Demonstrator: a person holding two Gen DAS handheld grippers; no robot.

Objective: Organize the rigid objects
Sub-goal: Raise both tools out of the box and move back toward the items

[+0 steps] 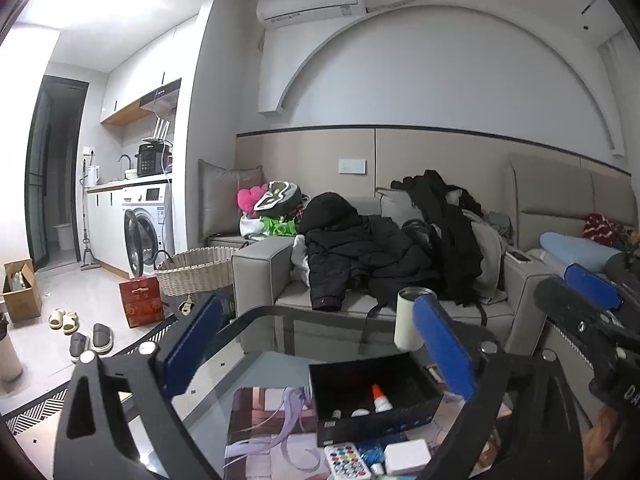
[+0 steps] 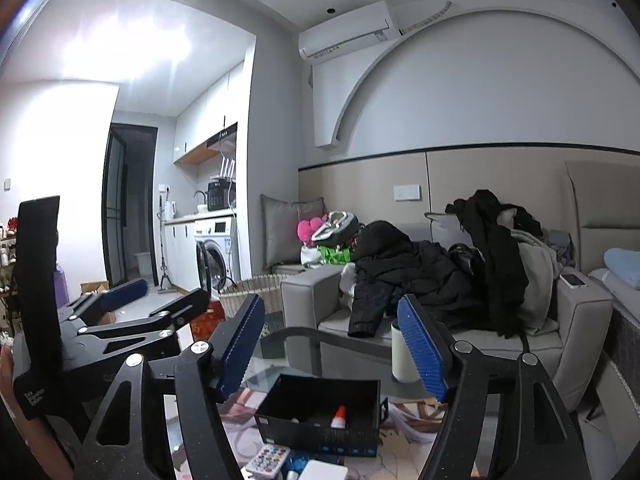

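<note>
Both claws wide, nothing held: left gripper (image 1: 320, 350) & right gripper (image 2: 332, 346) hang above black box (image 1: 374, 400) on glass table (image 1: 256, 364). Orange-capped bottle (image 1: 379, 398) stands inside box; colour-button remote (image 1: 346, 460) & white block (image 1: 407, 456) lie just in front of box, white cylinder (image 1: 409, 318) behind it.

Sofa (image 1: 400, 308) heaped with dark coats (image 1: 360, 252) — washing machine (image 1: 146, 226) beyond.
</note>
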